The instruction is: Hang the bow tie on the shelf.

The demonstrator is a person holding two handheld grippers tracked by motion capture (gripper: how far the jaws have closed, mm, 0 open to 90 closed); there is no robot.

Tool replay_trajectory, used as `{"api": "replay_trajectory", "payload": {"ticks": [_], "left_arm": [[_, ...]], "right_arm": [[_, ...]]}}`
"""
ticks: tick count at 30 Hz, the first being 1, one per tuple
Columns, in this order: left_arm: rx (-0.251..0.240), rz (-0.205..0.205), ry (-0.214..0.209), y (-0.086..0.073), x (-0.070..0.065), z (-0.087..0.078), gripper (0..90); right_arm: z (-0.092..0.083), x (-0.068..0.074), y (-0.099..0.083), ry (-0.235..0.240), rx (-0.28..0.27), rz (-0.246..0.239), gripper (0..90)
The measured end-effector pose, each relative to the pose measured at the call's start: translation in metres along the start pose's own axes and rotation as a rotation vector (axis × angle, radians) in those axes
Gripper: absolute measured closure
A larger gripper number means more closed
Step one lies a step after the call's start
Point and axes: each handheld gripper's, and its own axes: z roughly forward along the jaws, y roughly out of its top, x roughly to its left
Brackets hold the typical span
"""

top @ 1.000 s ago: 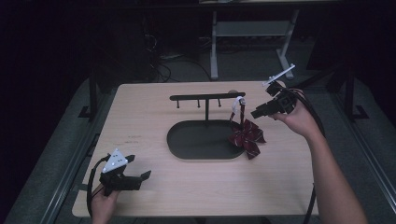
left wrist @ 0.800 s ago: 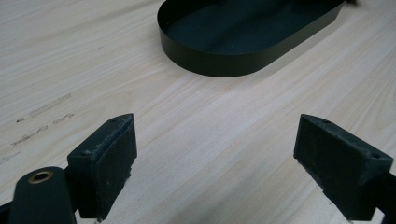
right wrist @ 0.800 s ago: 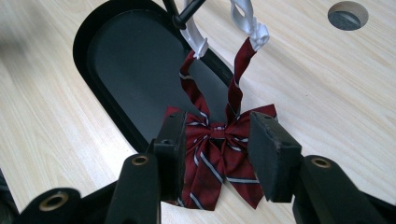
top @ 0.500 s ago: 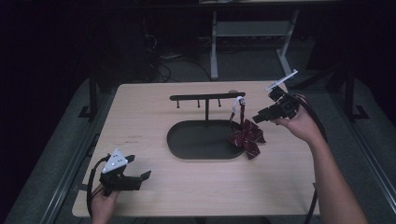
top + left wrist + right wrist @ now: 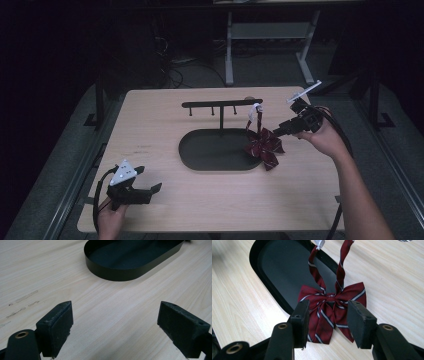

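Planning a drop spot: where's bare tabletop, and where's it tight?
Free: the table left of the black tray, and the front strip between the left hand-held gripper and the right forearm. Crowded: the tray's right end, with the bow tie, rack and right hand-held gripper.

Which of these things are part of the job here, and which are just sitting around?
In the job:
- red striped bow tie, its strap looped over the rack
- black hanging rack with its oval tray base
- right hand-held gripper, jaws just opened, bow tie between them

Just about:
- left hand-held gripper, open, idle
- wooden table
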Motion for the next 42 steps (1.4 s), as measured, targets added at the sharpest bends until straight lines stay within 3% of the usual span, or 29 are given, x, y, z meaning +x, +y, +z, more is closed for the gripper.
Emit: {"api": "replay_trajectory", "payload": {"ticks": [42], "left_arm": [[-0.005, 0.002, 0.006, 0.000, -0.001, -0.001, 13.1]], "right_arm": [[0.011, -0.003, -0.042, 0.027, 0.021, 0.037, 48.9]]}}
